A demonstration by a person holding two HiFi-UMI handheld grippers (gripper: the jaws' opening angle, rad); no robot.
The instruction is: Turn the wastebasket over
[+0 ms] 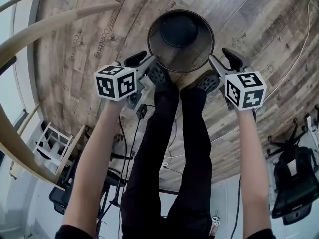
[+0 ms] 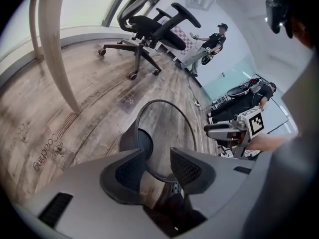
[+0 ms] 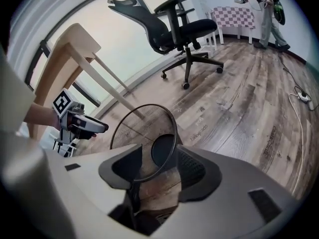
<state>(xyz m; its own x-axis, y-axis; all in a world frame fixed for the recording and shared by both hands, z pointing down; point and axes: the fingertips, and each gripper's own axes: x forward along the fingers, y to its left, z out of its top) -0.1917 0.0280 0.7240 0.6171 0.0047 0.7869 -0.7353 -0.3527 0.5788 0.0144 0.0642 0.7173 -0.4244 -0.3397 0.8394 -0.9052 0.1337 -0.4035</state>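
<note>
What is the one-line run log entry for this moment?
mesh wastebasket: upright, mouth up, not yet turned | left gripper: open, rim between jaws | right gripper: open, rim between jaws

I note the mesh wastebasket (image 1: 180, 40) upright on the plank floor (image 1: 75, 44), mouth up, with its dark base visible inside. The left gripper (image 1: 149, 57) is at the left rim and the right gripper (image 1: 219, 58) at the right rim. I cannot confirm contact. The person's shoes (image 1: 158, 75) stand just beside the basket.
</note>
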